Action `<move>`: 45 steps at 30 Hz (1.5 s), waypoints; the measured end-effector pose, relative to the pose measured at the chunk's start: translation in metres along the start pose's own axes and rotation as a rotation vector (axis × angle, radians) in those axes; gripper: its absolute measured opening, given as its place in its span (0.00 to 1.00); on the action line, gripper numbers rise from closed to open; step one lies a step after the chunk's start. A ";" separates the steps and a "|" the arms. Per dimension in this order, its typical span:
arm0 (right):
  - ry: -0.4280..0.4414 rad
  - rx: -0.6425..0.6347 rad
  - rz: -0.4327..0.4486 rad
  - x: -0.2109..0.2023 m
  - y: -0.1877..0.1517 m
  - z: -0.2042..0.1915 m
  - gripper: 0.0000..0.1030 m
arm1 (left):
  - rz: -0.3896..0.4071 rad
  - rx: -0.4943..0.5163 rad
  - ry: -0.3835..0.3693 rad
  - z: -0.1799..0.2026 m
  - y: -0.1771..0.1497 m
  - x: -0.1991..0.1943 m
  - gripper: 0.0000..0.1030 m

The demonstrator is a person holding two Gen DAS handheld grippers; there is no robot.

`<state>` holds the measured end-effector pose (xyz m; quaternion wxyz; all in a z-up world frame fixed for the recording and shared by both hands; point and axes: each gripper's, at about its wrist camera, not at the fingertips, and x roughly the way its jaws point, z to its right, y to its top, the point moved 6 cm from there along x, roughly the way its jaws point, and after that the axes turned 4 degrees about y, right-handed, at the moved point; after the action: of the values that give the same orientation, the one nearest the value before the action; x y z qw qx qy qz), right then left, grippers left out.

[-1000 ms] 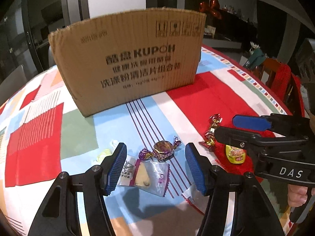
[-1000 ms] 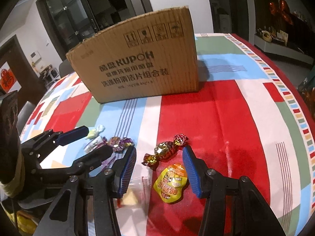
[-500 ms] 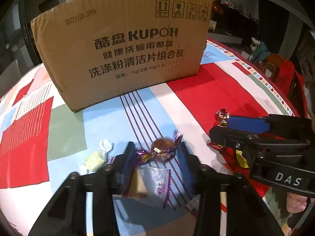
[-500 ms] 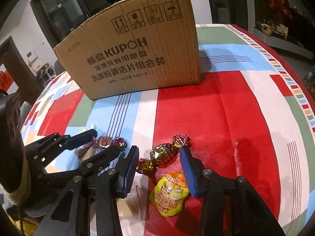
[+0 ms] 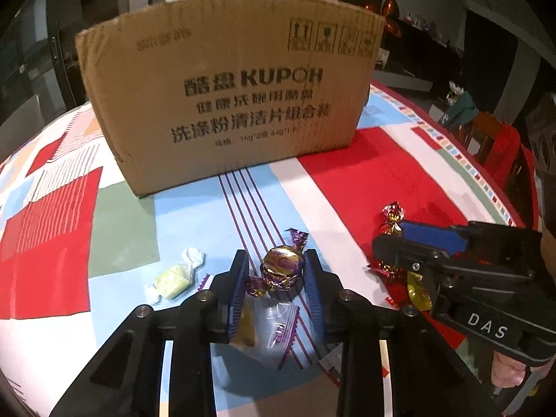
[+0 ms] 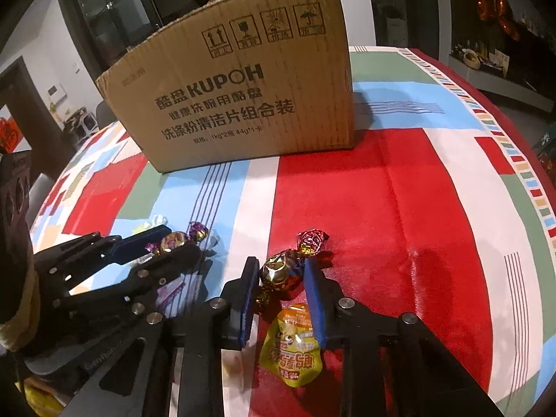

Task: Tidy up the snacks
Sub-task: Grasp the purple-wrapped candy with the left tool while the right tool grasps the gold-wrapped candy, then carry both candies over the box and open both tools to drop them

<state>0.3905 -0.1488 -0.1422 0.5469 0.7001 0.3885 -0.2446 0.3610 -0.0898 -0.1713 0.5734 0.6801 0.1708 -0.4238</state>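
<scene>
Purple candy (image 5: 280,268) pinched between left fingers (image 5: 239,278).

- Indoor artificial light from above; tablecloth (image 6: 399,215) bright, room behind dim to black
- Sheen on red cloth panel; glints on foil candy (image 6: 281,272)
- Soft shadow right of cardboard box (image 5: 229,104)
- Strong fisheye bending, dark vignette at corners
- Box print slightly smeared in left view, sharper in right

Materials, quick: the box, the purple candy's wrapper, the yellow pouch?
Box: corrugated cardboard, matte brown; ribbed face, ragged top edge. Purple candy wrapper: looks like metallised foil; sharp glints, twisted ends. Yellow pouch: probably glossy printed plastic film; crinkles and shine.
</scene>
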 end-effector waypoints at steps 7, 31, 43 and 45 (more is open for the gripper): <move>0.009 -0.015 0.035 -0.017 0.006 -0.007 0.27 | 0.036 -0.022 -0.007 0.000 0.007 -0.019 0.24; 0.065 -0.094 0.248 -0.103 0.057 -0.040 0.27 | 0.249 -0.097 0.027 -0.016 0.060 -0.124 0.24; 0.083 -0.133 0.335 -0.124 0.103 -0.055 0.27 | 0.304 -0.080 0.061 -0.029 0.099 -0.148 0.24; 0.084 -0.141 0.348 -0.126 0.112 -0.058 0.27 | 0.316 -0.079 0.066 -0.032 0.108 -0.151 0.24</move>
<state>0.4040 -0.1398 0.0351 0.6119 0.7263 0.3003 -0.0890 0.3628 -0.0523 0.0130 0.6533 0.6888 0.0971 -0.2989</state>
